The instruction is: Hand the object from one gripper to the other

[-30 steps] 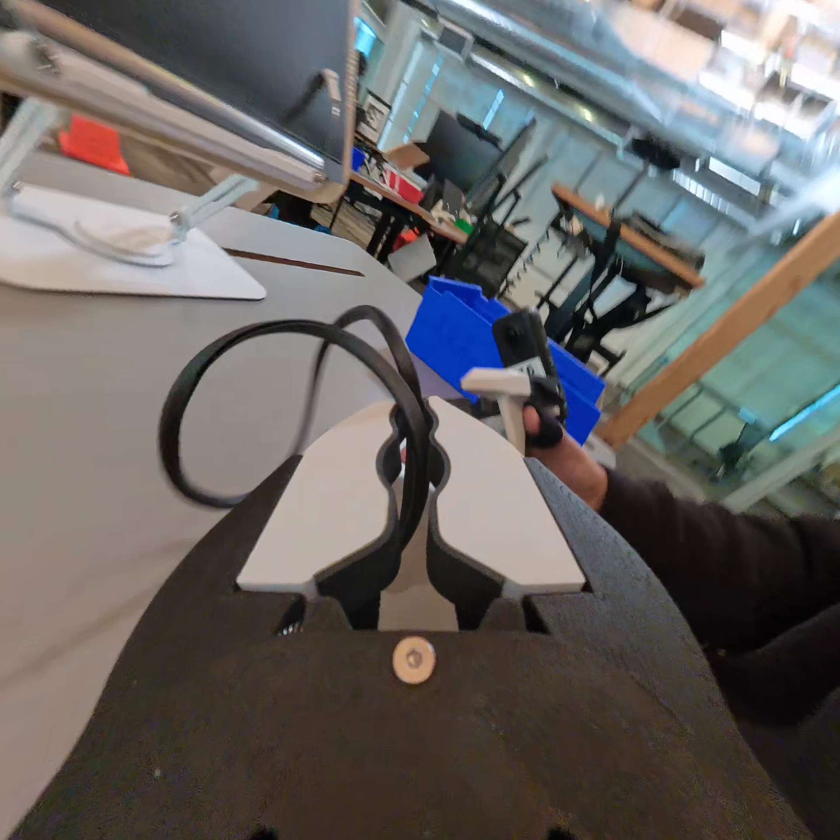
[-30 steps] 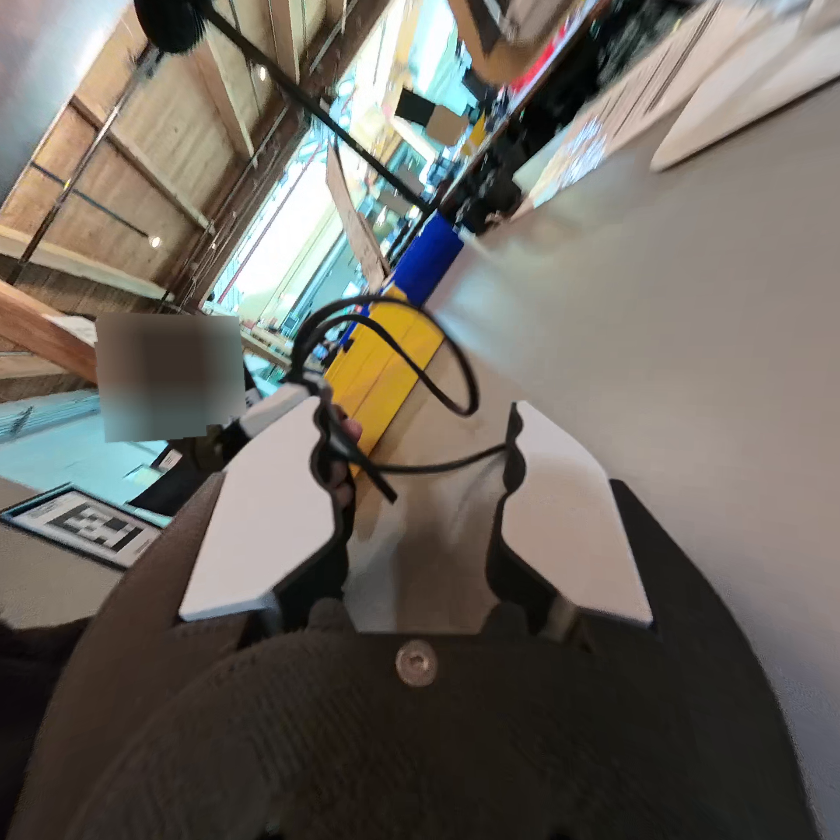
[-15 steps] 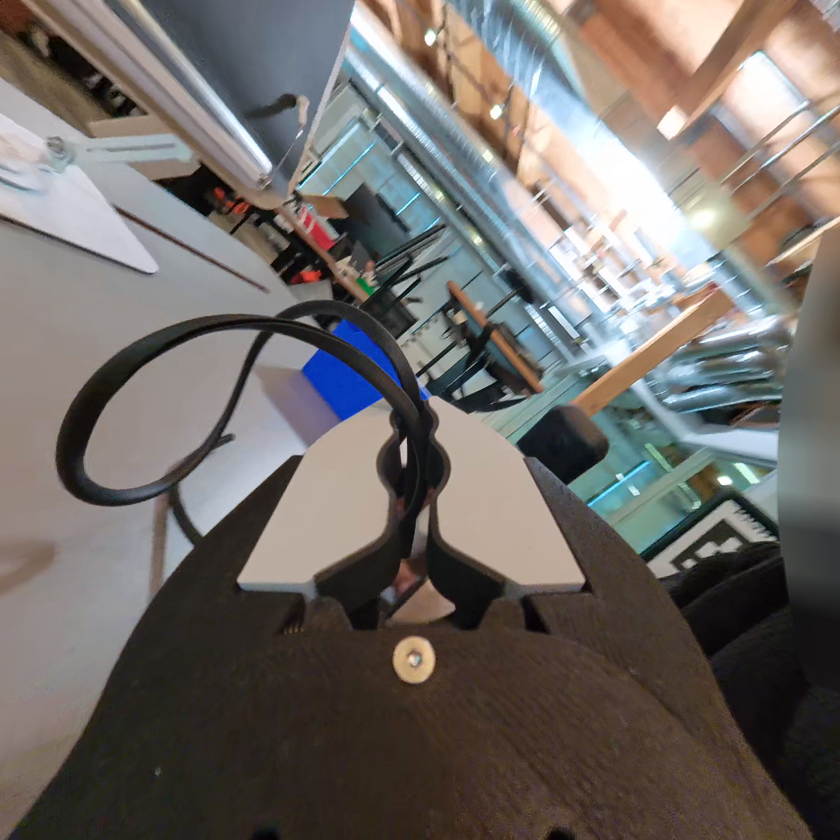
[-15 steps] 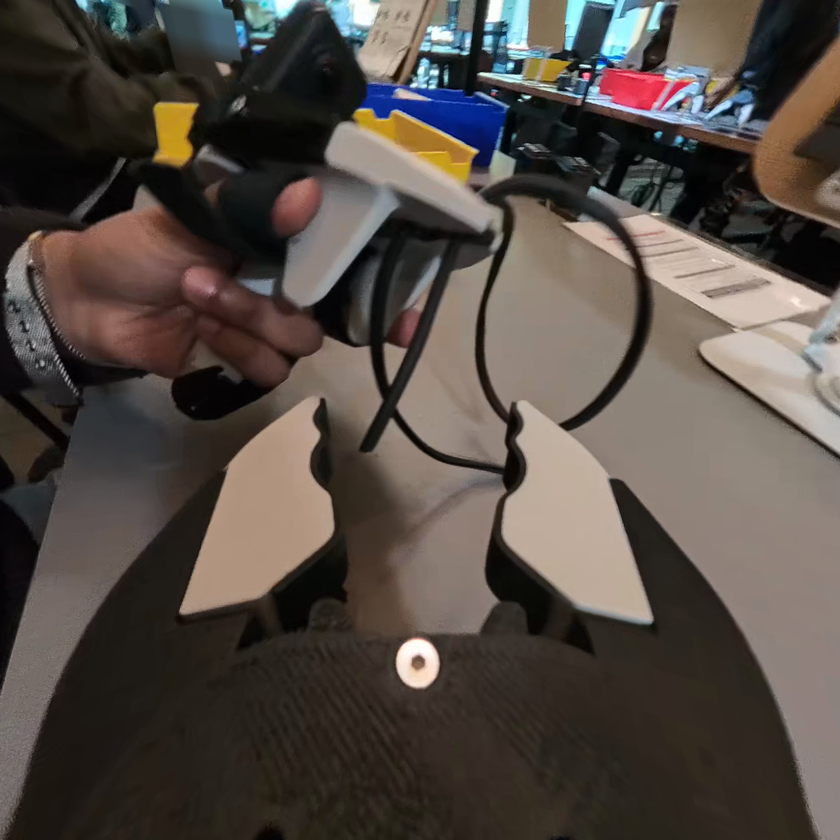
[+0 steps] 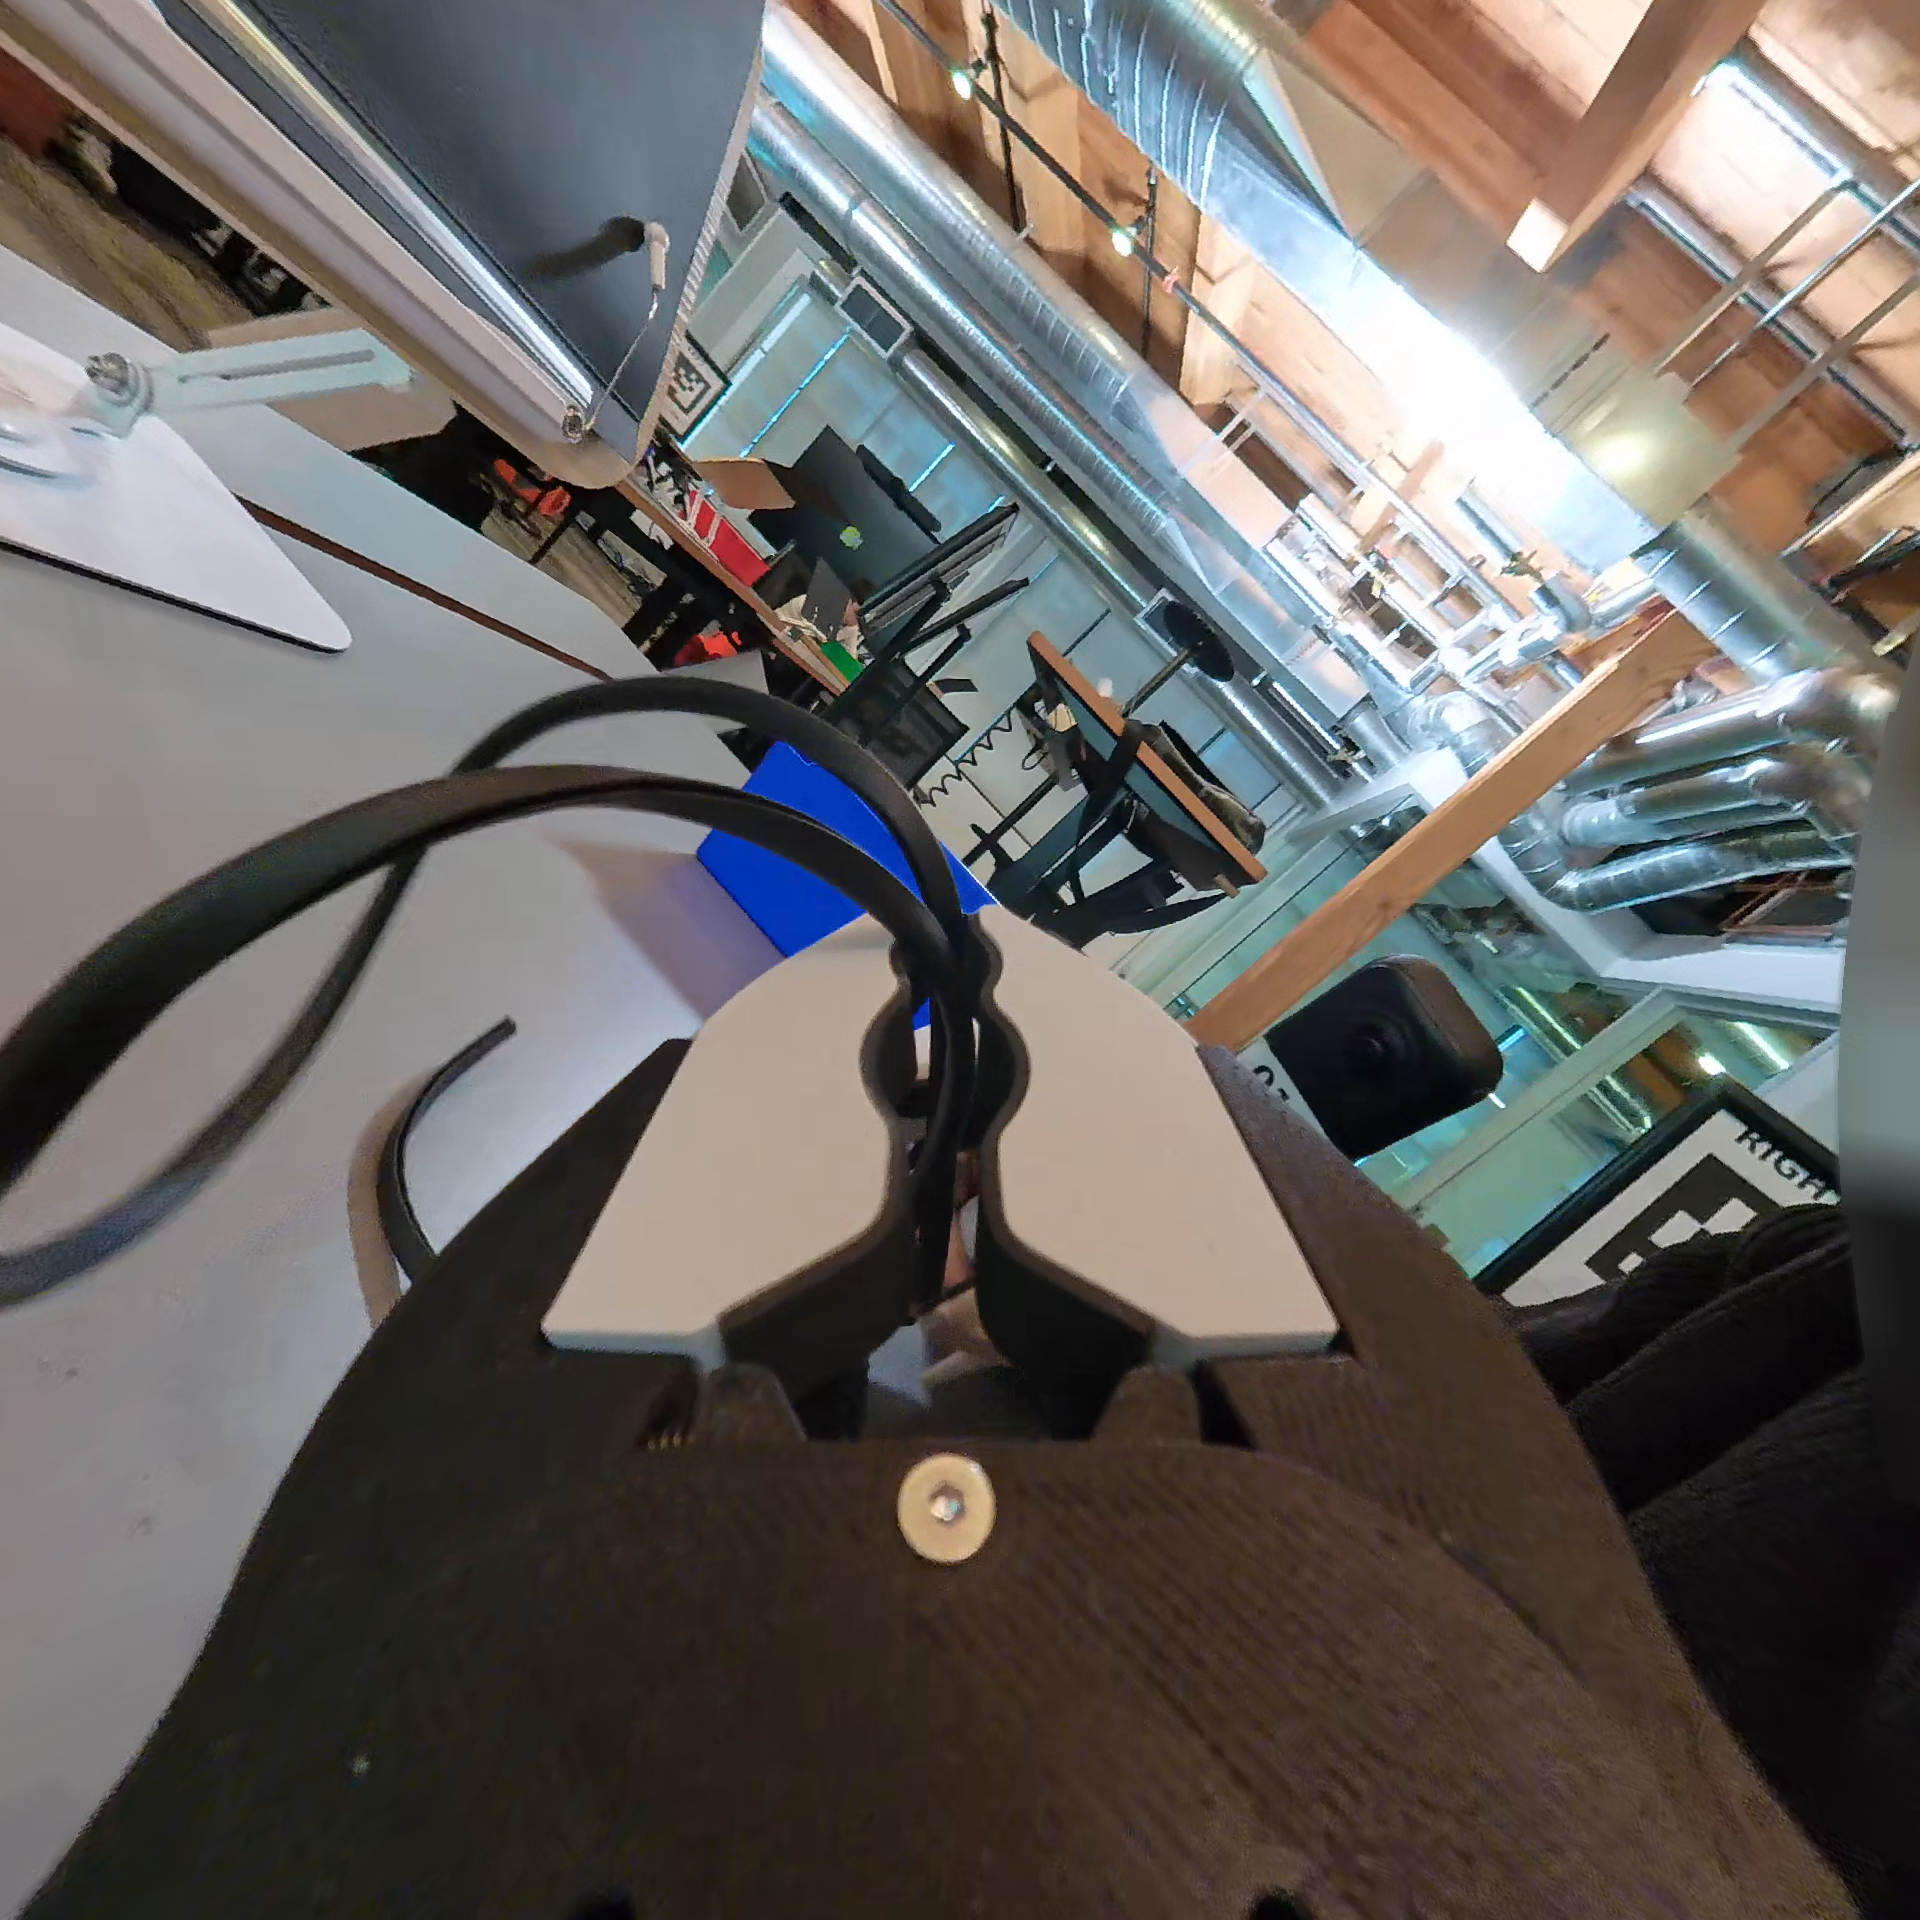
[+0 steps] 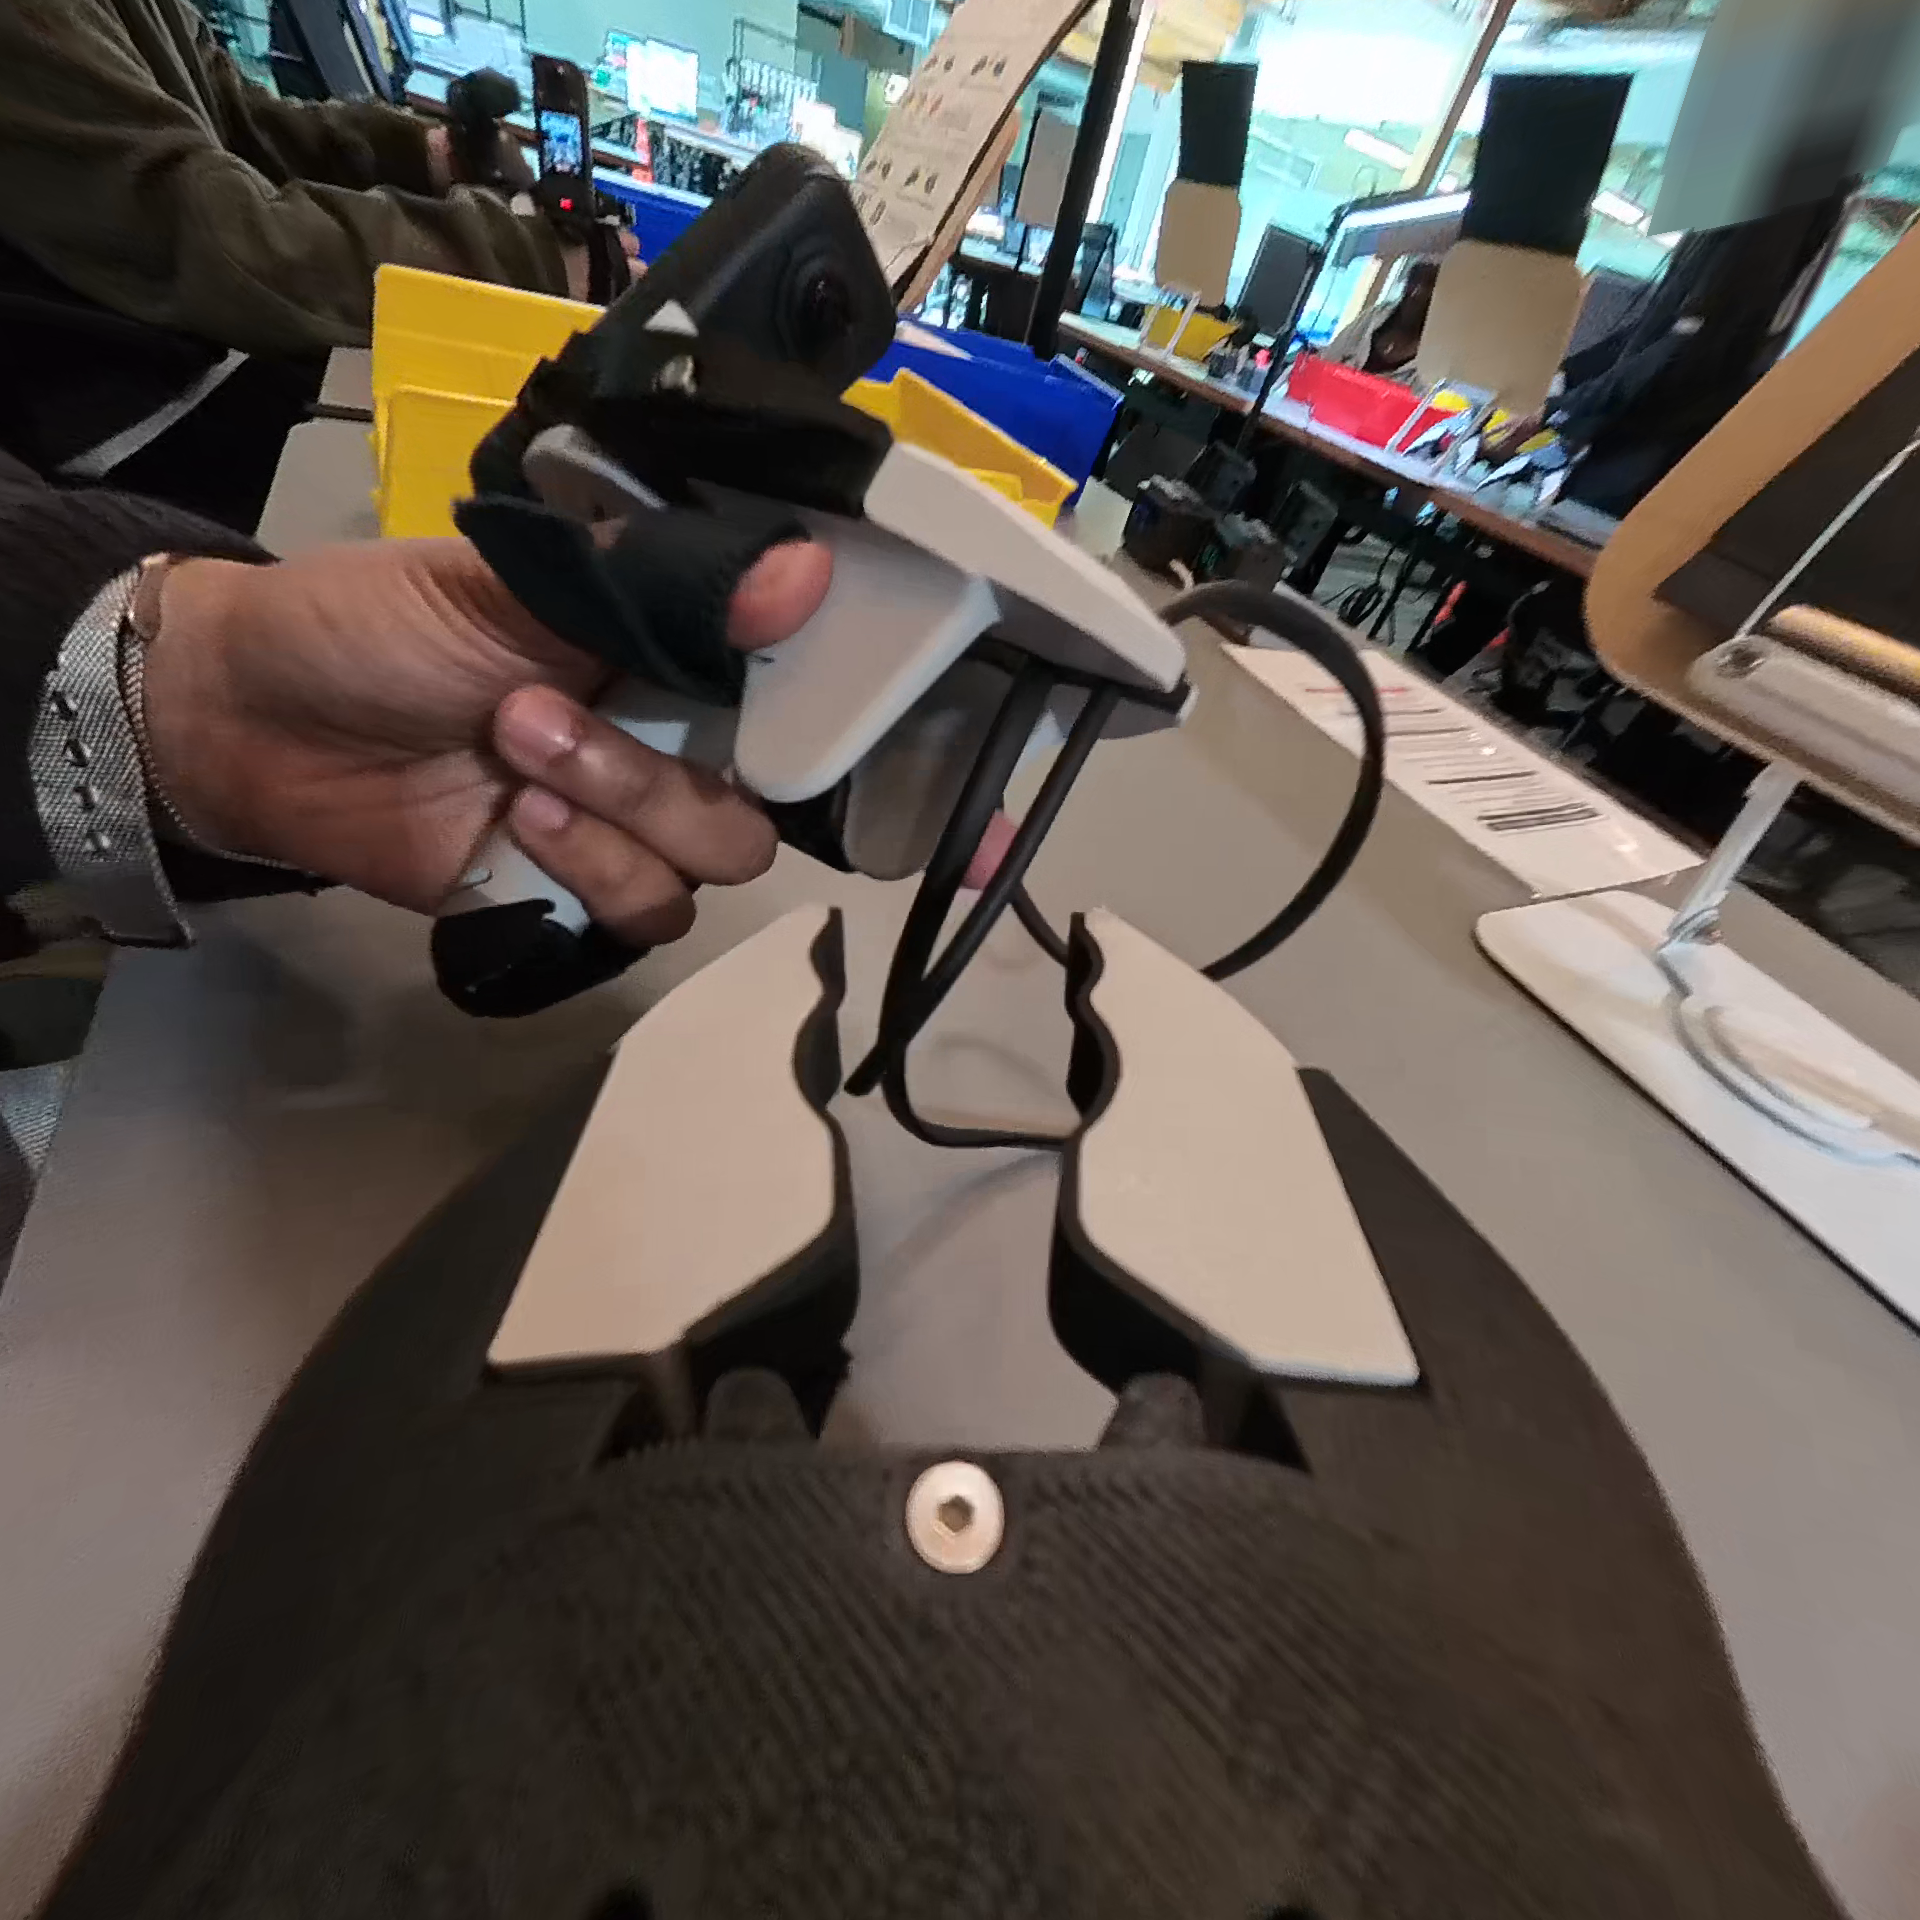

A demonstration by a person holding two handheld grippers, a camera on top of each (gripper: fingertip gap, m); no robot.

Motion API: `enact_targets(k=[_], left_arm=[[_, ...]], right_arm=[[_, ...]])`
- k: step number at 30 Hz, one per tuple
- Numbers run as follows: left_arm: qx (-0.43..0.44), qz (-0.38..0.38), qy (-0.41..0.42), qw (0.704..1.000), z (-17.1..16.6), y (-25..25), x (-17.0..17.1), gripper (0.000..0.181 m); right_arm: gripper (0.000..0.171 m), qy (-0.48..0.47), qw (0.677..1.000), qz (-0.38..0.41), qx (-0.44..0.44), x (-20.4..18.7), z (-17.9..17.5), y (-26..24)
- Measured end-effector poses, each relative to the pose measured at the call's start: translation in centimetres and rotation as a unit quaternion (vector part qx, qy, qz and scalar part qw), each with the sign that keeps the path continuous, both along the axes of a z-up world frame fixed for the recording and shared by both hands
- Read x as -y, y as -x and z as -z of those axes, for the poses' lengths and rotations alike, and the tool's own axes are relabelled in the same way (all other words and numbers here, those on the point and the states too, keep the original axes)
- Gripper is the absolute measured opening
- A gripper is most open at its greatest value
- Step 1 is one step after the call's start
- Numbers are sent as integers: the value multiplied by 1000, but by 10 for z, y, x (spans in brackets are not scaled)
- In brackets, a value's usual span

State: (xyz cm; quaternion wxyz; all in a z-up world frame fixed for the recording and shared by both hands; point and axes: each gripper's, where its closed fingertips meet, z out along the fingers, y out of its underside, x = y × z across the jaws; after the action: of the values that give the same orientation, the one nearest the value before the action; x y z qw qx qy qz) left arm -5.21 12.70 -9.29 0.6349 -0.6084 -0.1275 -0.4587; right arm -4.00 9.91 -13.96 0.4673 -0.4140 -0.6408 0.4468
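A black looped cable (image 5: 623, 784) is clamped between the fingertips of my left gripper (image 5: 948, 940), which is shut on it; the loop arcs out to the left over the grey table (image 5: 156, 1039). In the right wrist view a hand holds the left gripper (image 6: 1091, 696) above the table, and the cable (image 6: 1374, 748) hangs down from it. My right gripper (image 6: 956, 935) is open, and the cable's lower strands hang between its two fingers. The right gripper's camera (image 5: 1382, 1049) shows close at the right of the left wrist view.
Yellow bins (image 6: 447, 416) and a blue bin (image 6: 997, 384) stand at the table's far edge. A monitor on a white stand base (image 6: 1662, 1018) is at the right, with a printed sheet (image 6: 1455, 769) beside it. Another person's sleeve (image 6: 208, 208) is at the back left. Spacing between my two grippers at the tips: around 5 cm.
My right gripper has swung round to face the left one and come closer, so the cable now hangs between its fingers, which have narrowed. The left gripper keeps its hold.
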Motion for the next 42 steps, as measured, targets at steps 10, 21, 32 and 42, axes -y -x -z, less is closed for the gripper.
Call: enact_targets(k=[10,21,32,42], left_arm=[[-64,-22,11,998,10,-19,-5,6],[-98,-21,20,995,15,-21,-7,38],[-254,-177,-60,949,-23,24,8,106],[-589,-71,-31,805,45,-39,-8,148]], right_arm=[[18,-67,996,50,-14,-6,-6,-2],[6,53,996,77,2,-31,-12,-4],[6,289,955,69,-9,-75,-19,-14],[7,302,939,-151,63,5,-19,-19]])
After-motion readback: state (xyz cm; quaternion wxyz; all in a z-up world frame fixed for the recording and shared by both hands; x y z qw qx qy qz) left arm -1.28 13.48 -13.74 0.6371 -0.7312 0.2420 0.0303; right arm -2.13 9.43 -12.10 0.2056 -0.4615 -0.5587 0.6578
